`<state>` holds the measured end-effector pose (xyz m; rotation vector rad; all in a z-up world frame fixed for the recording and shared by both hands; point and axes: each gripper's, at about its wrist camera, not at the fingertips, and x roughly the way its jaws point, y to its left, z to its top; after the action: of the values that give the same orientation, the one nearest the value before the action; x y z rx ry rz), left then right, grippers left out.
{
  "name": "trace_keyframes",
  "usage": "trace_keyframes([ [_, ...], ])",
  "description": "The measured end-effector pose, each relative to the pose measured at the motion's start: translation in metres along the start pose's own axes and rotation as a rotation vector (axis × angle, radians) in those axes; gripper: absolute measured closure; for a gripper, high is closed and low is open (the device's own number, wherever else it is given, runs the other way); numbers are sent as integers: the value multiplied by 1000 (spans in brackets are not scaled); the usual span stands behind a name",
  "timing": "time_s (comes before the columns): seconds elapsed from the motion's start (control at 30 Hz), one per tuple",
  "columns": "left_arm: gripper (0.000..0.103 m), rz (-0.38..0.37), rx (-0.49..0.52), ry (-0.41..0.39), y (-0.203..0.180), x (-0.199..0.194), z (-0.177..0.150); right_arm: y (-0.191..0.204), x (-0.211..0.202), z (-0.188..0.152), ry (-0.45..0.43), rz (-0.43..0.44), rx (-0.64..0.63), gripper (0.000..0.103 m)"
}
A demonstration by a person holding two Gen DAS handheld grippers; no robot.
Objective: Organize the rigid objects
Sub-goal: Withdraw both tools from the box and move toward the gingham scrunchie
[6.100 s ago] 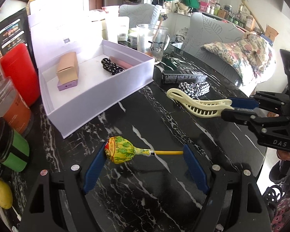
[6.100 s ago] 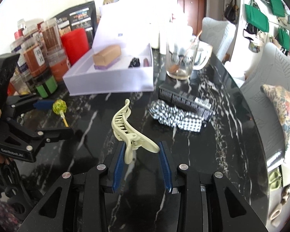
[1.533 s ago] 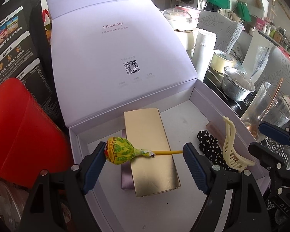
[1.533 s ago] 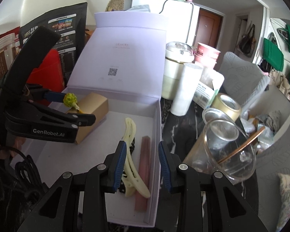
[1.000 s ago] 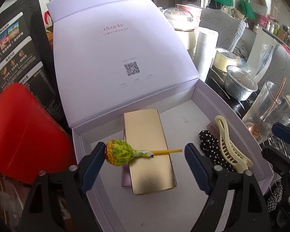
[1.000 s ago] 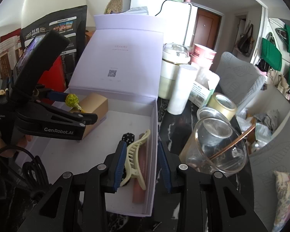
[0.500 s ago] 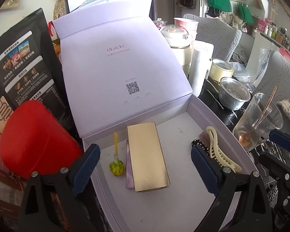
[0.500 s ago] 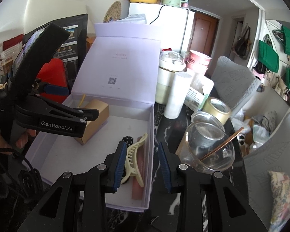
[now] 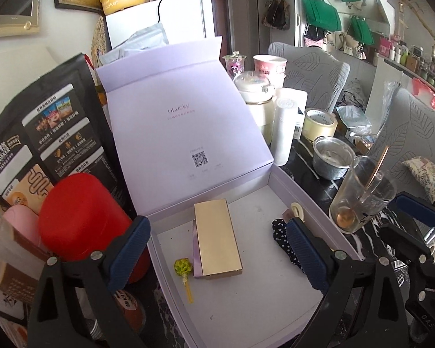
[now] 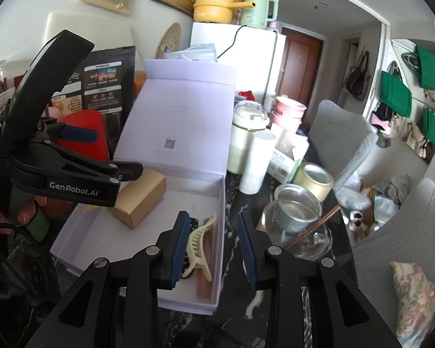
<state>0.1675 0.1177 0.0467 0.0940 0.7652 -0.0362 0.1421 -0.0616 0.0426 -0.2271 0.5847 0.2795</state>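
Lollipop in a yellow-green wrapper on a yellow stick (image 9: 183,271) lies on the floor of the pale lilac cardboard gift box (image 9: 304,200), at lower centre of the left wrist view, its head just beside the near end of a gold rectangular carton (image 9: 217,245). Above it the left gripper (image 9: 217,256) stands spread wide with nothing between its blue pads; its jaws have just been opening, and the sweet looks to have been let go there so it sits with the other small goods.

Along the box's right wall, at lower centre of the right wrist view, a cream plastic claw hair clip (image 10: 198,245) rests across a black polka-dot fabric piece (image 10: 192,222) and beside a dusty-pink stick-shaped item (image 10: 206,272). The right gripper (image 10: 213,248) hangs over that wall, jaws partly apart and gripping nothing, the clip seen between its pads but lying free below them.

Propped upright behind, the box's hinged lid (image 9: 182,127) leaves the interior open from above. A clear glass mug with a copper spoon (image 9: 362,200) stands just outside the box on the black marbled table (image 10: 240,200), close enough to be a hazard to any wide sideways move.
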Motion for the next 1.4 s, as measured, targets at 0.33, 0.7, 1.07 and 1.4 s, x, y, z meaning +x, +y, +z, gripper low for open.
trace_keyframes([
  [0.33,6,-16,-13,-42,-7,-47,-4,-2,-37,2,-45,-7,12,69],
  [0.7,0,-27,-3,-75,-25,-87,-15,-11,-76,-7,-69,-51,44,56],
  [1.07,0,-93,39,-53,-55,-98,-31,-25,-107,-27,-64,-116,82,47],
  [1.4,0,-166,70,-30,-82,-99,-46,-41,-132,-50,-49,-180,127,40],
])
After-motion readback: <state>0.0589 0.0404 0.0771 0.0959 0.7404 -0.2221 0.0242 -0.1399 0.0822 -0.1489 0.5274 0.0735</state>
